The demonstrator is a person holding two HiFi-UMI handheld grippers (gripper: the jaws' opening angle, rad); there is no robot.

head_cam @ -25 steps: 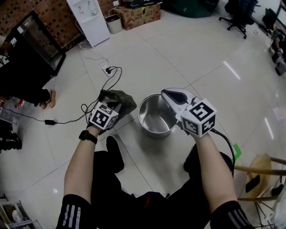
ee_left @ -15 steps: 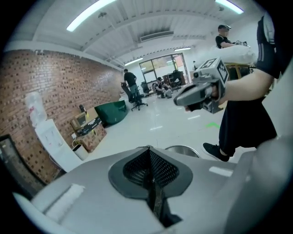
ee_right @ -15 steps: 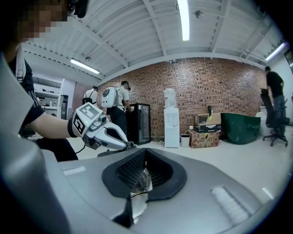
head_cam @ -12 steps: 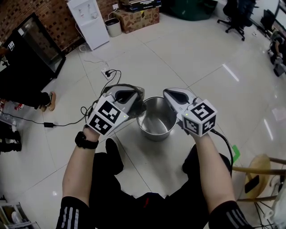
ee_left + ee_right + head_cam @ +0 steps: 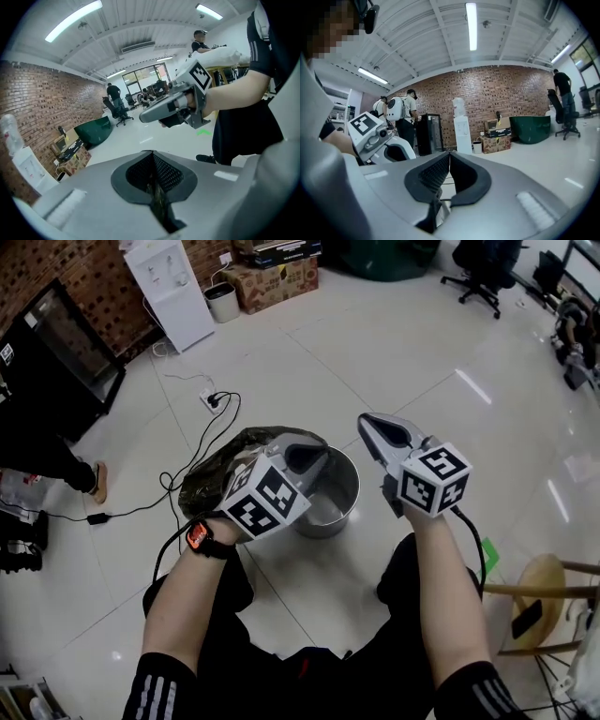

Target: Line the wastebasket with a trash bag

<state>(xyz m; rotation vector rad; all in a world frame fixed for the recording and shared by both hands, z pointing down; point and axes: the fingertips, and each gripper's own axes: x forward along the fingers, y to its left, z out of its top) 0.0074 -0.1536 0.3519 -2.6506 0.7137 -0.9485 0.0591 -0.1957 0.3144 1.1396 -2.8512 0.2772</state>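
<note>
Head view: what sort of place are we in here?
Probably an open office or lab workspace: a brick wall, a white water dispenser against it, and office chairs on a glossy tiled floor.

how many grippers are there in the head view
2. The left gripper is by the wastebasket's left rim, shut on the trash bag; the right gripper is right of it, shut.

A: How do we hold the left gripper (image 5: 314,457)?
B: Out front, nose tilted down, jaws clamped on a thin fold of the trash bag (image 5: 220,470).
A: And the right gripper (image 5: 367,420)?
B: Almost level, jaws together, nothing between them. We keep the left forearm (image 5: 183,606) and right forearm (image 5: 450,587) extended forward, apart.
</note>
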